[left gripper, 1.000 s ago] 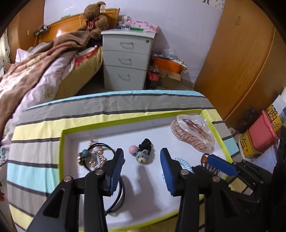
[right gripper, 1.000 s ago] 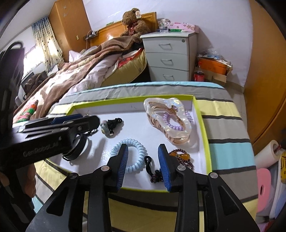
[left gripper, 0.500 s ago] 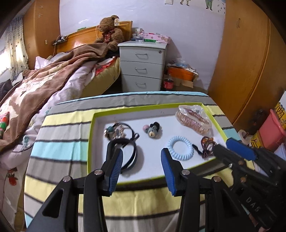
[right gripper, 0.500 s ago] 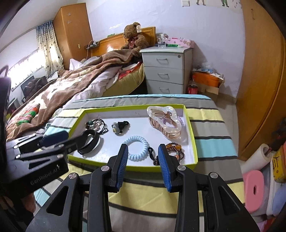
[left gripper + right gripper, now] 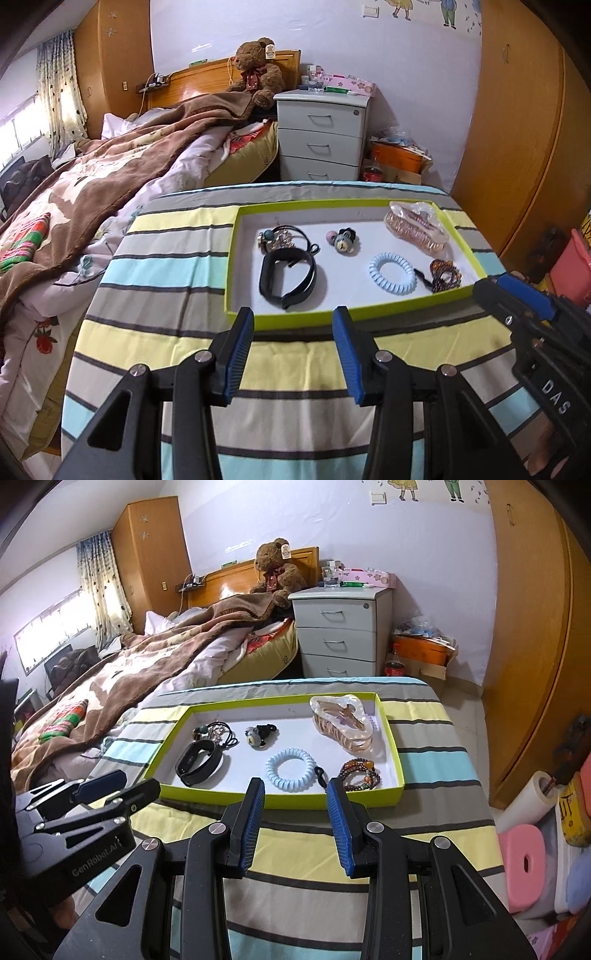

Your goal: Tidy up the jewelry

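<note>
Lime-edged tray [image 5: 334, 800] on our striped cloth [image 5: 424, 746] holds wristband [image 5: 199, 762], coil tie [image 5: 291, 770], hair claw [image 5: 343, 722] and beads [image 5: 360, 773]. Our left gripper [image 5: 293, 328] and right gripper [image 5: 295, 799] hover before it, jaws parted, empty.

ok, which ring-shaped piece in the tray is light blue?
The coiled hair tie, the only pale blue spiral loop. It lies mid-tray between the black wristband and the brown beaded bracelet.
</note>
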Available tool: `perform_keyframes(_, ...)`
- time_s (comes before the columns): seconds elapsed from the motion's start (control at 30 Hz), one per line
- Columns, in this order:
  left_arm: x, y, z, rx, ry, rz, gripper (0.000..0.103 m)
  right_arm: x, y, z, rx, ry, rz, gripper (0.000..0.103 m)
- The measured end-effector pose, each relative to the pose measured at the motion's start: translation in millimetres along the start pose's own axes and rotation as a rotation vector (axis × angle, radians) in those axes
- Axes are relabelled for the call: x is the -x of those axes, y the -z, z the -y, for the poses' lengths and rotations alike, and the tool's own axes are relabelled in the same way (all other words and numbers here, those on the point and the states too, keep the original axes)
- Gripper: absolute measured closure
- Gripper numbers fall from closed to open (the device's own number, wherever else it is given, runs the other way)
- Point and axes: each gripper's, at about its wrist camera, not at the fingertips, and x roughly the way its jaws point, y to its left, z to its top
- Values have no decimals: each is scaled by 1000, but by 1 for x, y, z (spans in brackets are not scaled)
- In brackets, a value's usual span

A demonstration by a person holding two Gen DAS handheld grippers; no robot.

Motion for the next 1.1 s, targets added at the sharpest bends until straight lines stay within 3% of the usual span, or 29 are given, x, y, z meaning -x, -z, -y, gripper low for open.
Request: perform_keyframes(1.1, 22, 21, -3, 24, -8, 15, 57, 21, 14, -11, -8, 0, 40, 67)
